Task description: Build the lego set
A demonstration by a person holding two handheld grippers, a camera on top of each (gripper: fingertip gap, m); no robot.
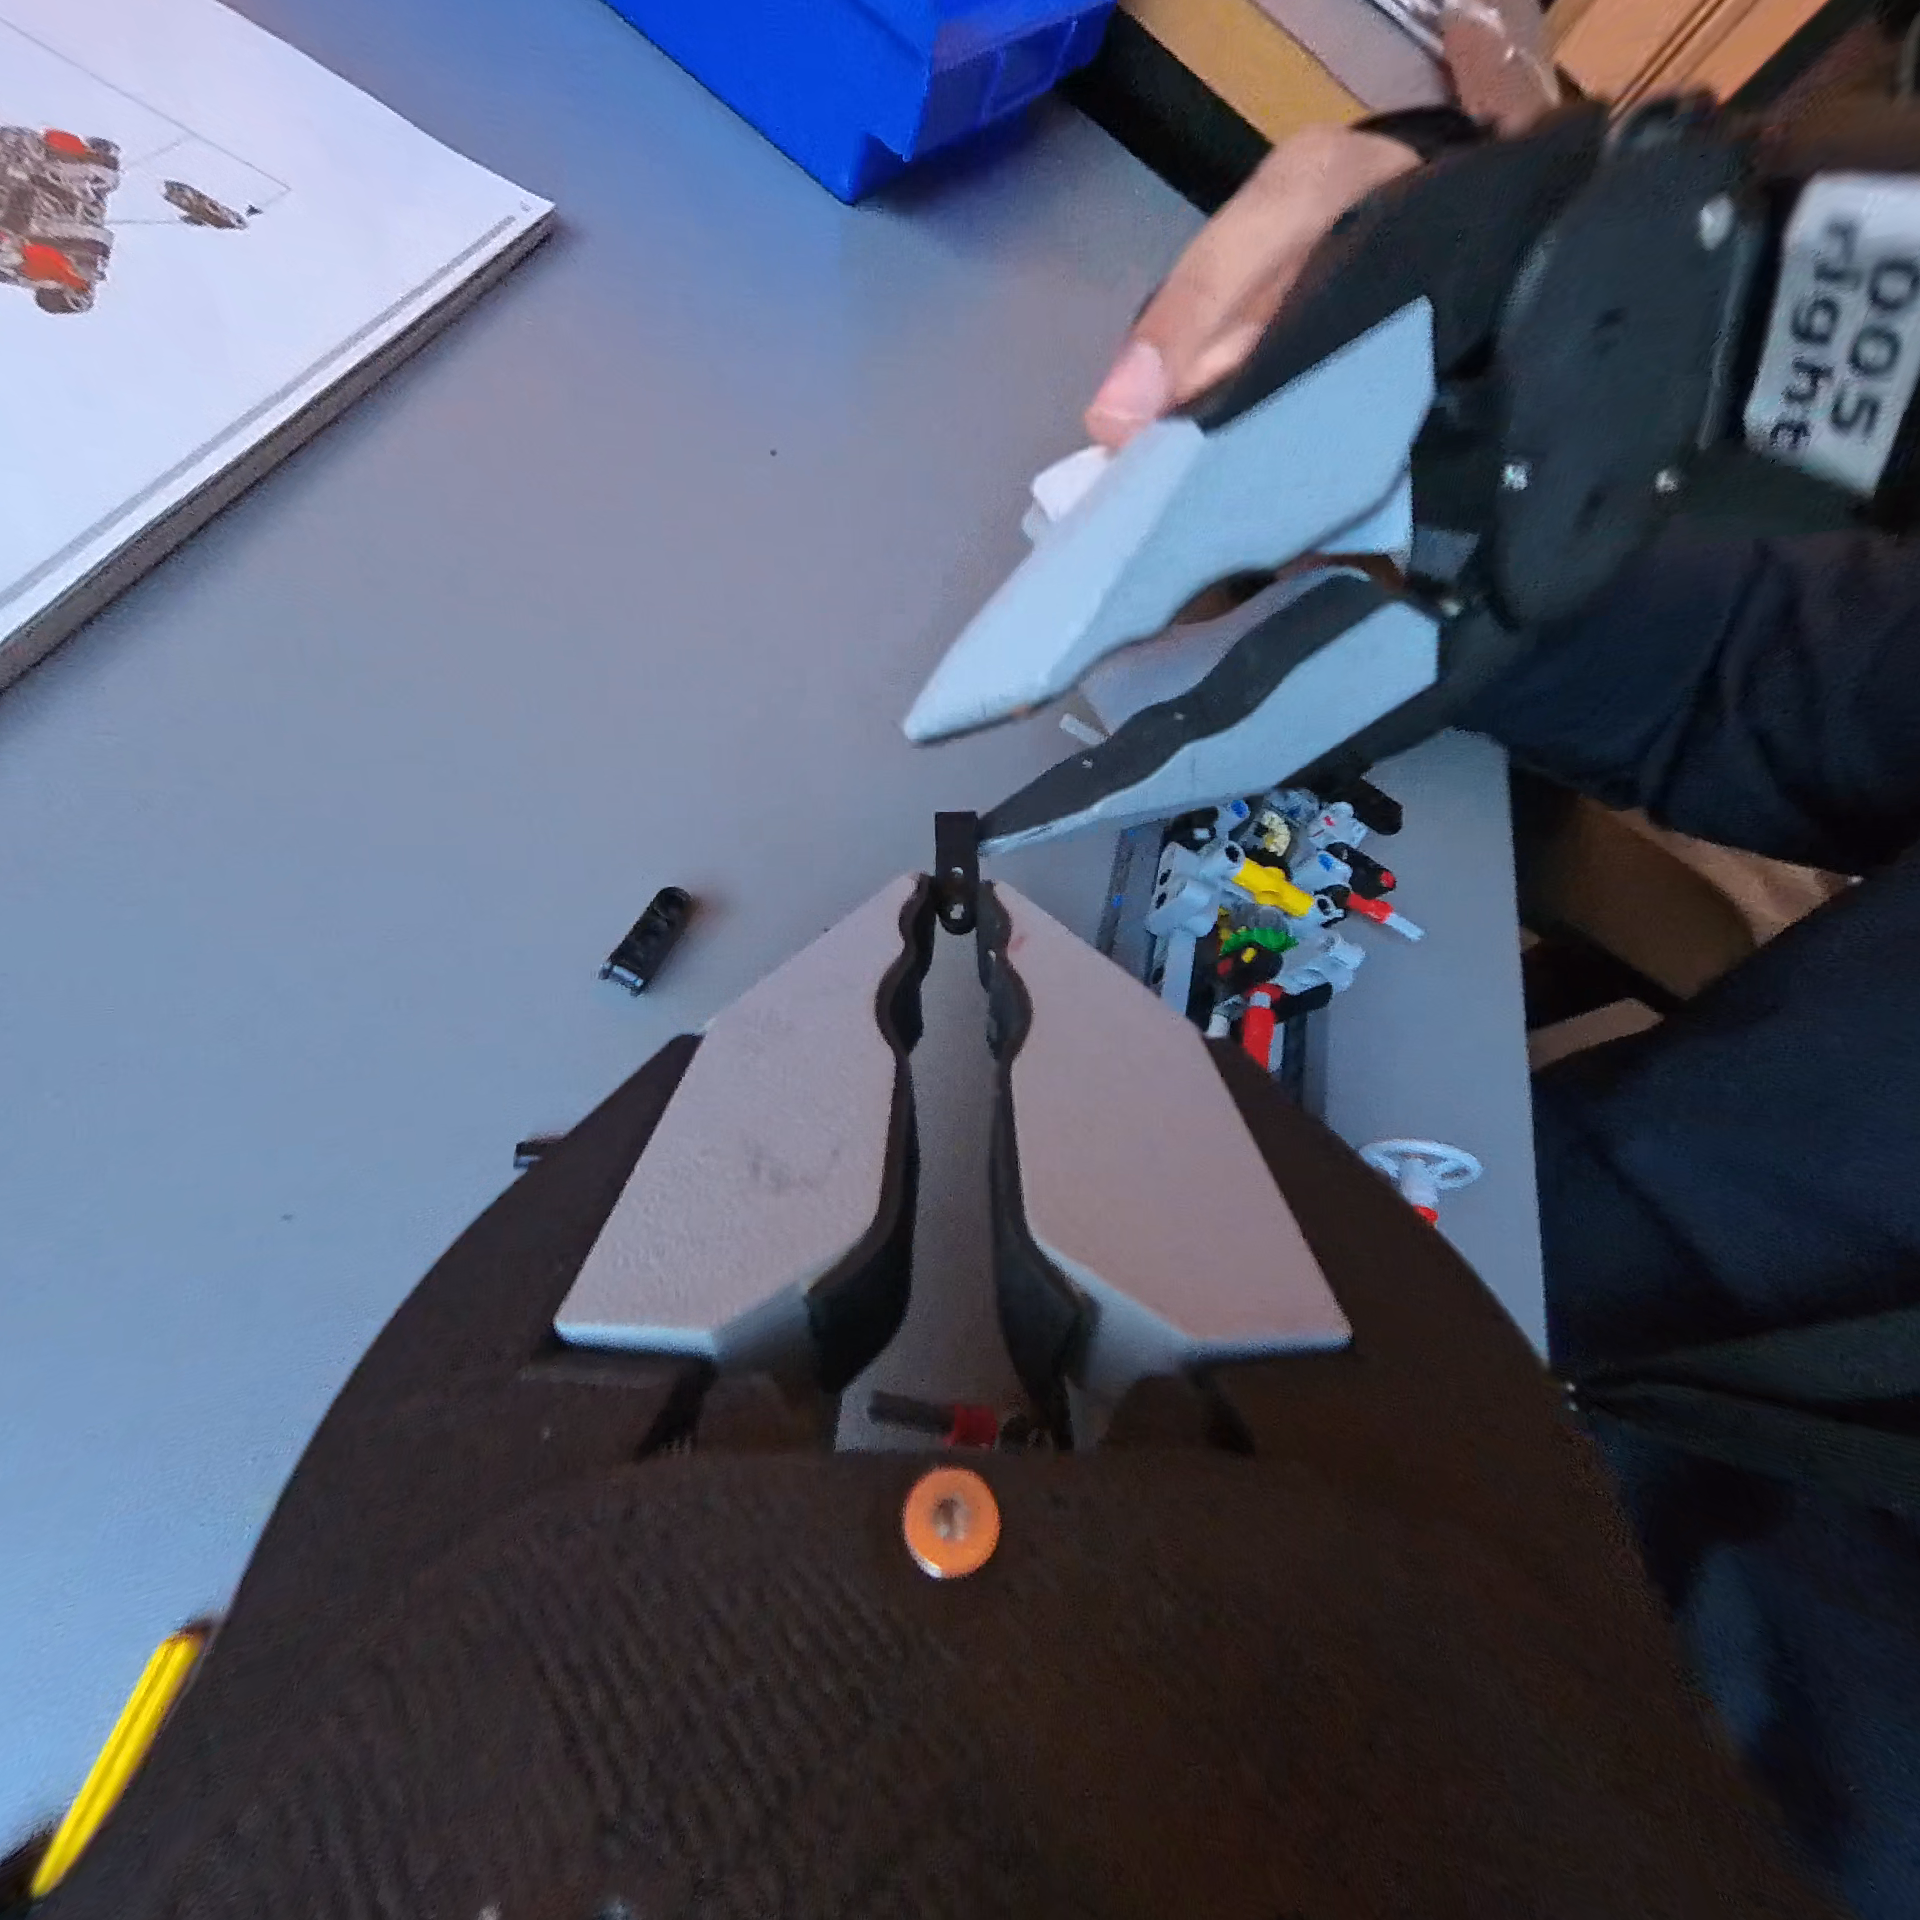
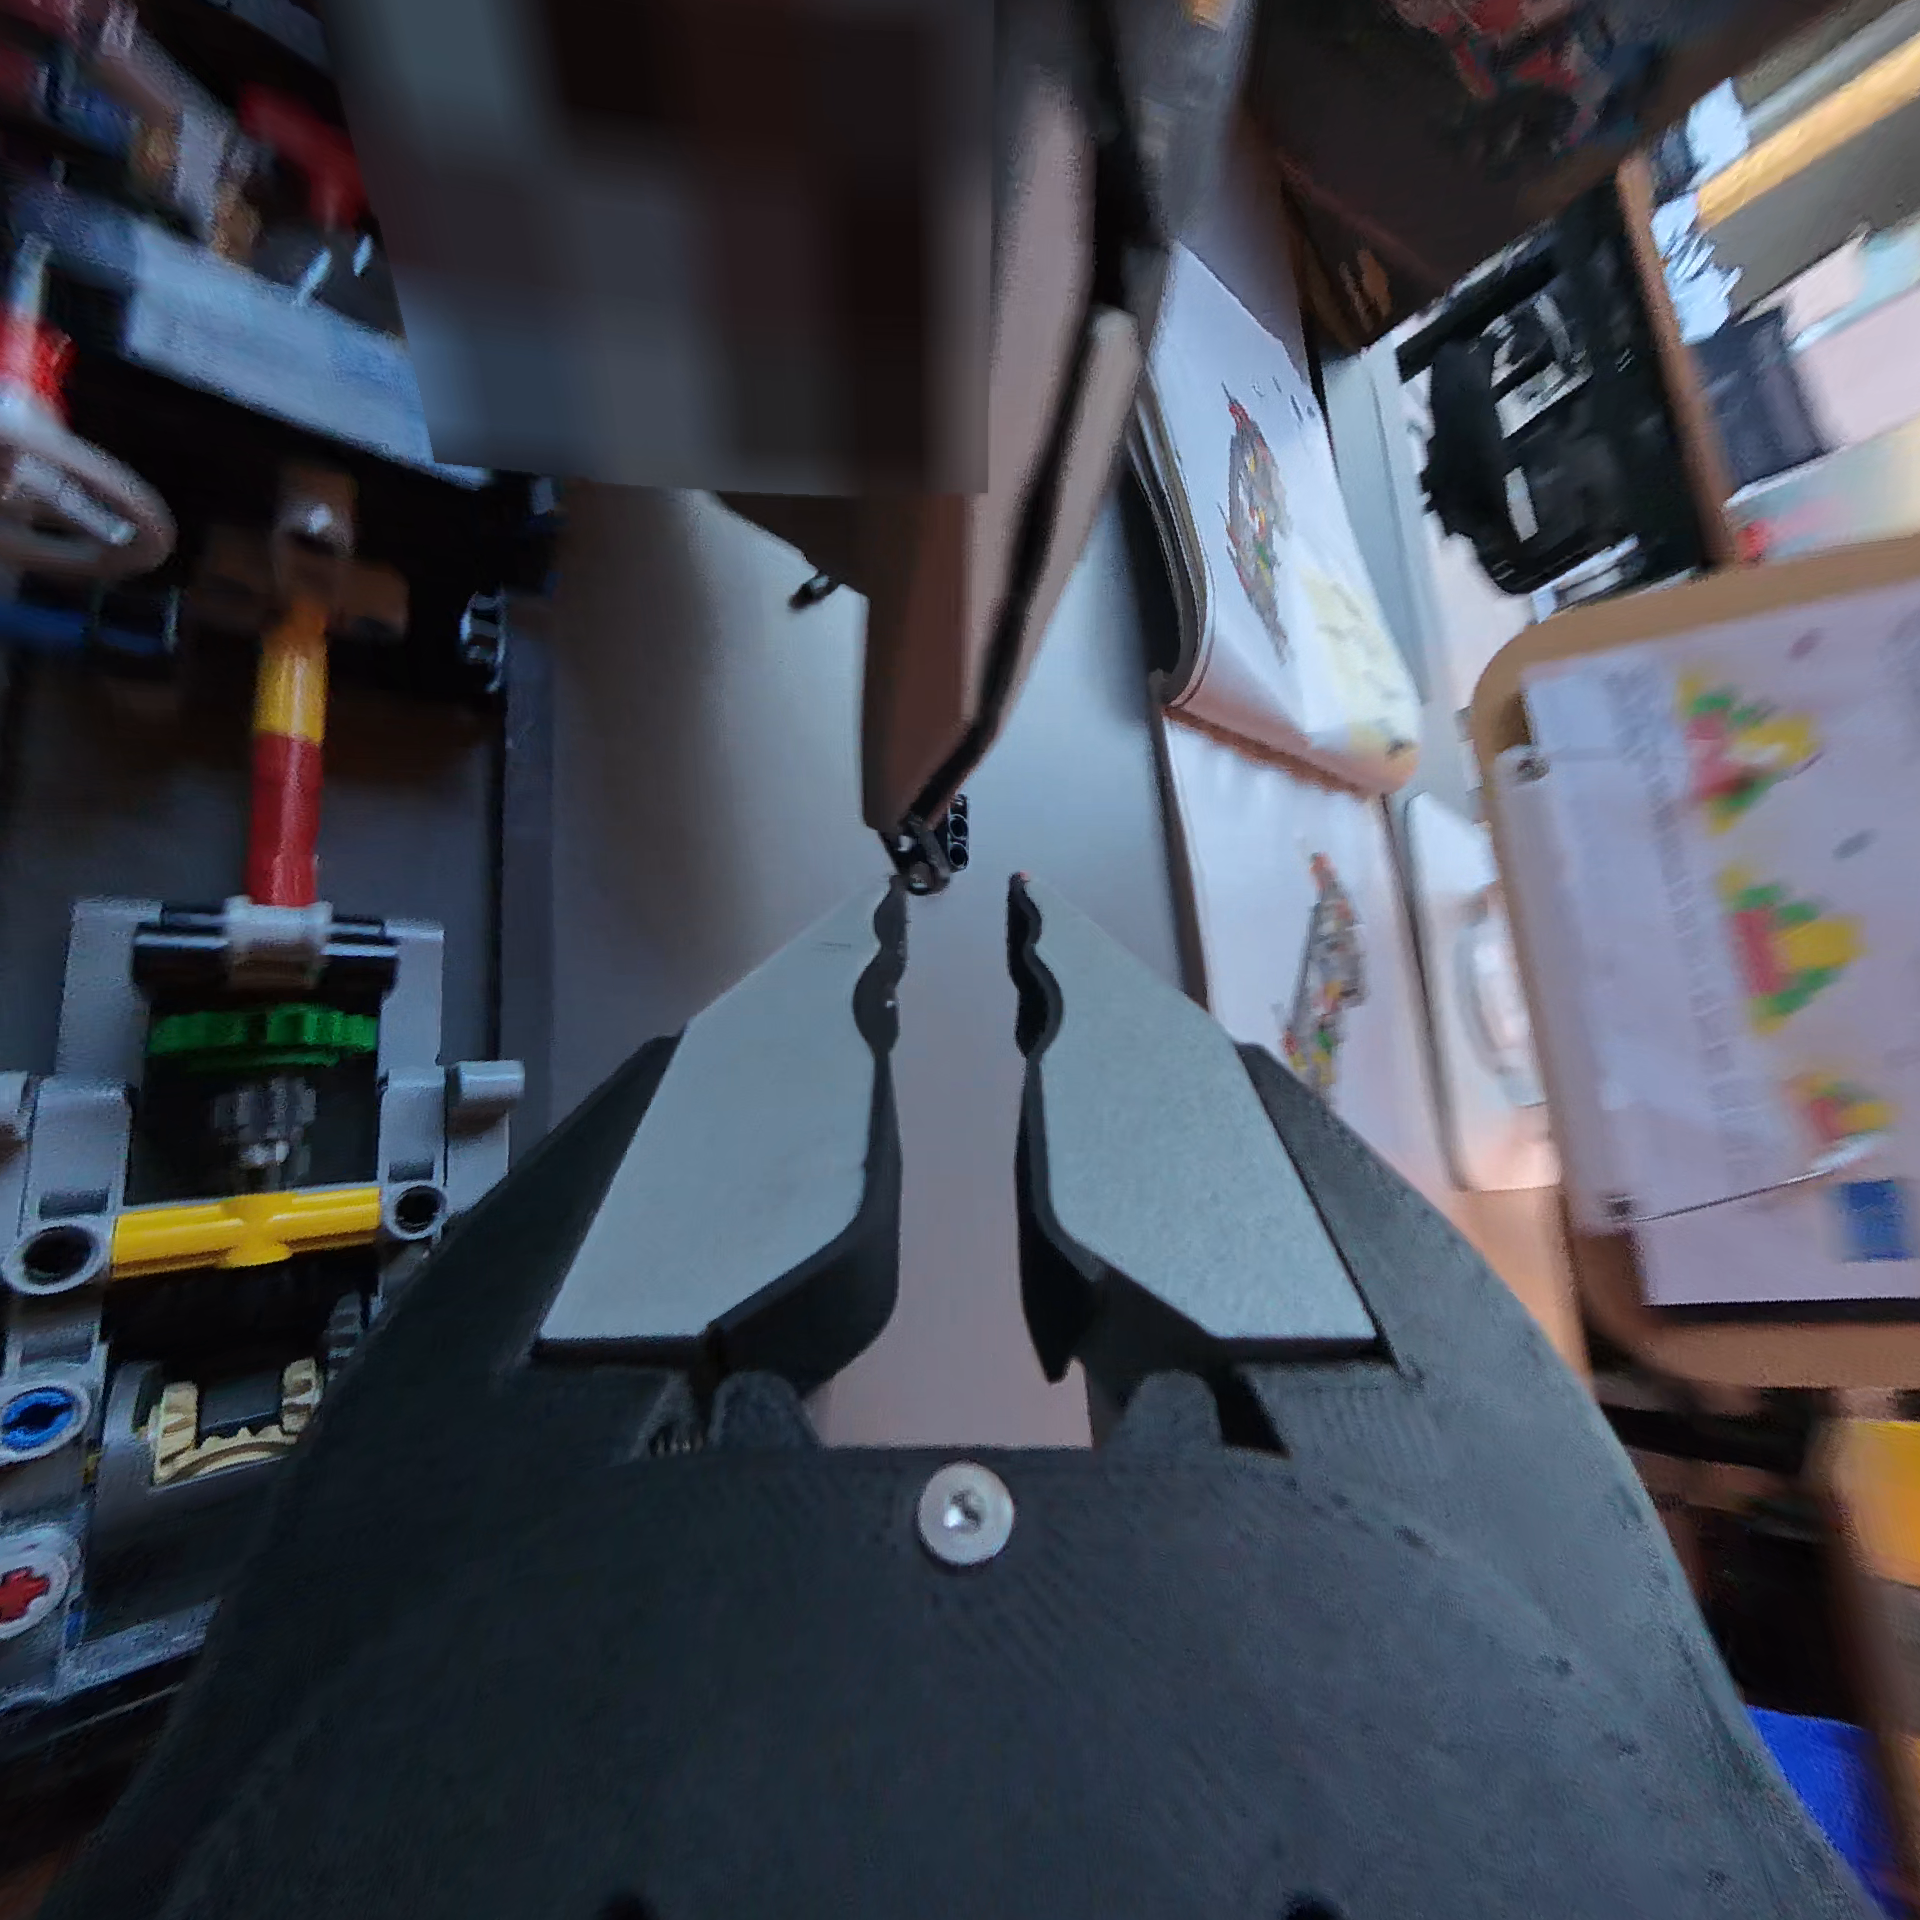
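Left gripper (image 1: 954, 904) — black beam (image 1: 954, 868) clamped

A grey tabletop (image 1: 436, 831) carries an open booklet (image 1: 239, 312) toward its far left, a blue bin (image 1: 883, 83) at the far edge, a small black piece (image 1: 646, 938) mid-surface, and a colourful brick model (image 1: 1262, 914) near the right edge.

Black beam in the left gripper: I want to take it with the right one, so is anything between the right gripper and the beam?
Nothing visible. The right gripper is open with its tips right at the black beam, which the left gripper pinches. One right fingertip looks almost against the beam's free end.
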